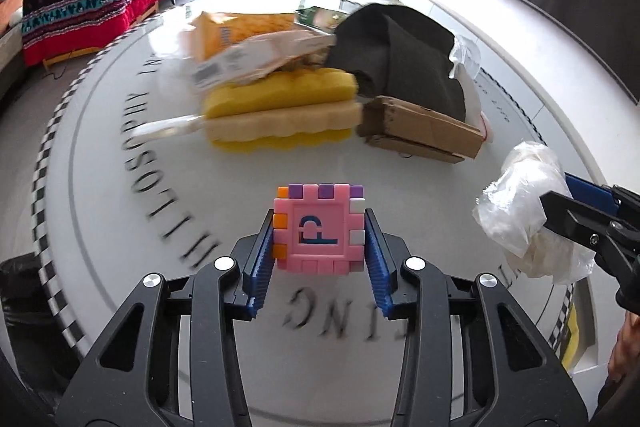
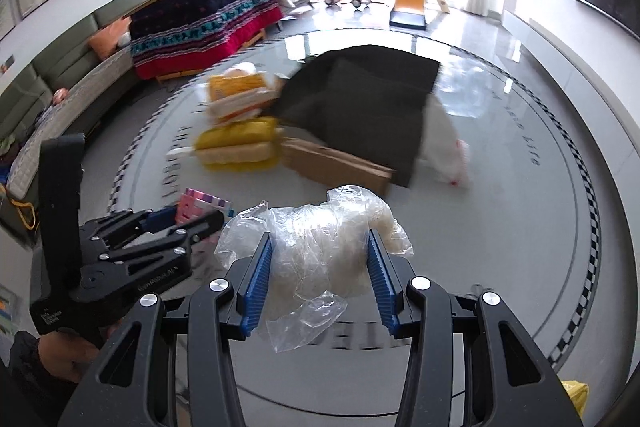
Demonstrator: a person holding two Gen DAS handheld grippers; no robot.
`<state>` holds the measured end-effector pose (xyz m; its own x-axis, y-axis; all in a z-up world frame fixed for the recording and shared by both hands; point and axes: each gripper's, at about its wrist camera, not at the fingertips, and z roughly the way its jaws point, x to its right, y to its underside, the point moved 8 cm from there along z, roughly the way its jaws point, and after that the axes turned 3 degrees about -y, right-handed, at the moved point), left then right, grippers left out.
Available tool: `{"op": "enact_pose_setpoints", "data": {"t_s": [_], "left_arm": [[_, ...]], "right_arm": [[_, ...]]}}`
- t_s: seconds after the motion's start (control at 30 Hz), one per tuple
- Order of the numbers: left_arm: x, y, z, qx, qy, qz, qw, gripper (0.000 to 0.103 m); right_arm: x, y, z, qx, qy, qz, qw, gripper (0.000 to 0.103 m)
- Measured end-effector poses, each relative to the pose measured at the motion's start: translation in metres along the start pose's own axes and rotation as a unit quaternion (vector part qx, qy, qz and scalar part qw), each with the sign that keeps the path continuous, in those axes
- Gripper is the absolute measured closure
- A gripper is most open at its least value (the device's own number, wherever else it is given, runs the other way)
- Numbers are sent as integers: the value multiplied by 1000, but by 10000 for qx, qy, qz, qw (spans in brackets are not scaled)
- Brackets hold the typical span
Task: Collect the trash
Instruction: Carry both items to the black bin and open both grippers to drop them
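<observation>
My left gripper [image 1: 319, 227] is shut on a pink block cube [image 1: 319, 230] marked with a blue letter P, held above the round white table [image 1: 120, 187]. My right gripper [image 2: 320, 247] is shut on a crumpled clear plastic bag [image 2: 316, 247], also held above the table. In the left wrist view the bag [image 1: 520, 211] and the right gripper [image 1: 576, 215] show at the right. In the right wrist view the left gripper [image 2: 188, 219] and the pink cube [image 2: 196, 205] show at the left.
Mid-table lie a yellow sponge brush [image 1: 280, 111], a flattened brown cardboard box [image 1: 420, 135], a dark cloth [image 1: 400, 55], a yellow packet [image 1: 236, 31] and a white bag [image 2: 444, 143]. A sofa with a red and navy blanket [image 2: 204, 23] stands beyond.
</observation>
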<state>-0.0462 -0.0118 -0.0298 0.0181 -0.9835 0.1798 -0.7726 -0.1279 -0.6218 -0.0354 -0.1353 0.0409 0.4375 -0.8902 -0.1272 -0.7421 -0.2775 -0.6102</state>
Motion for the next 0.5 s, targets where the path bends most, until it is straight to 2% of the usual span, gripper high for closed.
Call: {"op": "enact_pose_setpoints", "data": {"t_s": [0.1,0.27,0.37,0.5], "left_arm": [[-25,11,-13,77,11,-210,9997,63],[-68,22,-47,290,-206,-468,9983,63],[-103,31,-74,450,-486,-677,9955,63],[-160,56,-111,594,-1014,-1100,9870,63]], "right_arm": [[-29,-2,1,2,-134,-185,9997,56],[-96,-10,7,-24,-522,-644,9966,56],[-139,-12,12,-48,-865,-927,9919,56],[-215,-11,22,-129,-1517,-1362,9789,56]]}}
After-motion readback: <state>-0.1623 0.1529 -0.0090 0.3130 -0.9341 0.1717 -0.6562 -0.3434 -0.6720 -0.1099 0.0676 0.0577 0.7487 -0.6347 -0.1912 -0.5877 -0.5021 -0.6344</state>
